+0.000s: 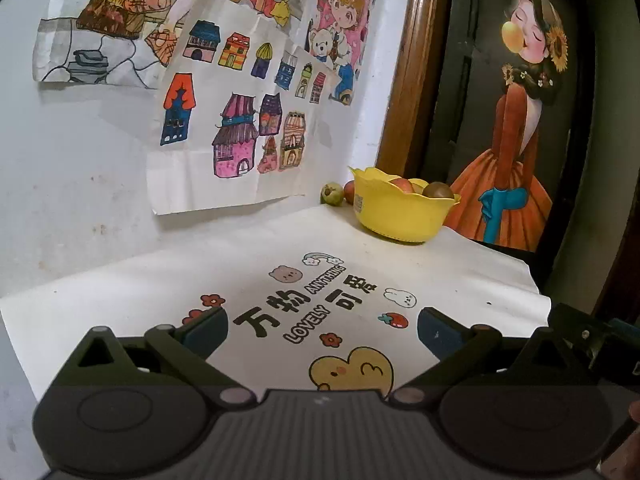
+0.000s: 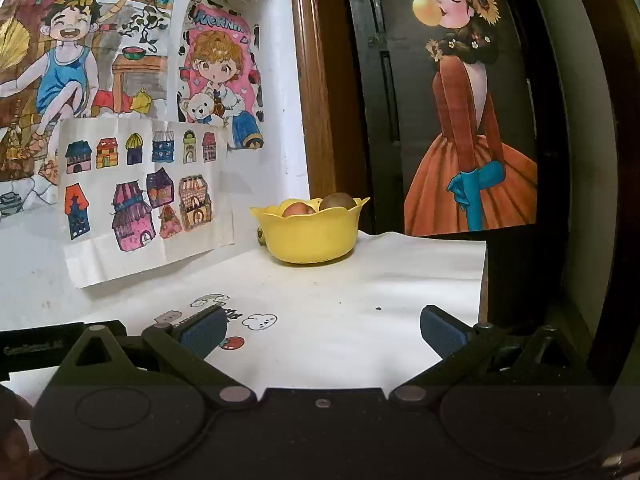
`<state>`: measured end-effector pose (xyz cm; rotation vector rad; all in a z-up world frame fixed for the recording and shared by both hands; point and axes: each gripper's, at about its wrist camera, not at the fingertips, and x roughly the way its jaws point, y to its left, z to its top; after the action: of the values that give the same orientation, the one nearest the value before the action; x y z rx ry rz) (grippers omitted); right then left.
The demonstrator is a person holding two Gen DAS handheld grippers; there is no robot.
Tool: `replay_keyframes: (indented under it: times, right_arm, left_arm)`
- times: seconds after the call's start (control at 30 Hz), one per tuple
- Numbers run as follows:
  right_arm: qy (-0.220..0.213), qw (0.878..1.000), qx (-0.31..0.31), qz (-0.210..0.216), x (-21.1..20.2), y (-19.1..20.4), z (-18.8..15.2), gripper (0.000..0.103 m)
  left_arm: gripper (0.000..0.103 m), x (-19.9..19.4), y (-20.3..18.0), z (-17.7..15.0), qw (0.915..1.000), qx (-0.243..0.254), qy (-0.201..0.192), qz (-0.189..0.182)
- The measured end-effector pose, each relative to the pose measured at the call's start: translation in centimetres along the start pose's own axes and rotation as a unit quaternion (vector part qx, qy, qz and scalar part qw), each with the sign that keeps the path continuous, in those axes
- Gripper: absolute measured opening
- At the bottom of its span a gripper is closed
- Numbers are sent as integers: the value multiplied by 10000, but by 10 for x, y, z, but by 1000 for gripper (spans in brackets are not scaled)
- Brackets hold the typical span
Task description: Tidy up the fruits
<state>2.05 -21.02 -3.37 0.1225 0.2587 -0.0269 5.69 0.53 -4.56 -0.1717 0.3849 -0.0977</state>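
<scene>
Both grippers are empty, with the jaws spread wide. We read the left gripper [image 1: 322, 330] as hovering low over the printed cloth [image 1: 224, 276] that covers the bench; the right gripper [image 2: 322, 330] hovers over the same cloth, farther toward its right edge.

From the left gripper, the yellow bowl [image 1: 400, 214] lies ahead and to the right, well apart, at the far corner of the bench. From the right gripper, the same bowl [image 2: 310, 236] lies almost straight ahead, slightly left, also well apart. We judge neither arm clearly nearer, though the right gripper has the straighter line to the bowl.

The coming move turns on two loose fruits just beyond the bowl's left side, against the wall: a green fruit [image 1: 332, 193] and a red fruit [image 1: 349, 191] touching or nearly touching the bowl. In the right wrist view the bowl hides them almost fully. The left gripper therefore has the clearer approach, passing left of the bowl.

The bowl has a scalloped rim and already holds a reddish apple [image 1: 401, 185] and a brown kiwi [image 1: 438, 191]. The loose fruits are round, with no long axis to align to.
</scene>
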Motion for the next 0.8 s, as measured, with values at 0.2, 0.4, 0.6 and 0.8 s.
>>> replay_keyframes:
  times: [0.2, 0.4, 0.6, 0.8]
  right_arm:
    - [50, 10000, -4, 12, 4, -1, -2, 102]
    - [62, 10000, -4, 11, 5, 0, -3, 102]
    - [60, 10000, 1, 16, 5, -1, -3, 102]
    - [68, 10000, 17, 13, 6, -1, -2, 102]
  left_arm:
    - [103, 2, 2, 0, 10000, -48, 57, -7]
    - [103, 3, 3, -1, 9999, -90, 81, -21]
    - [103, 3, 5, -1, 9998, -124, 120, -34]
    - [103, 4, 5, -1, 9998, -120, 166, -41]
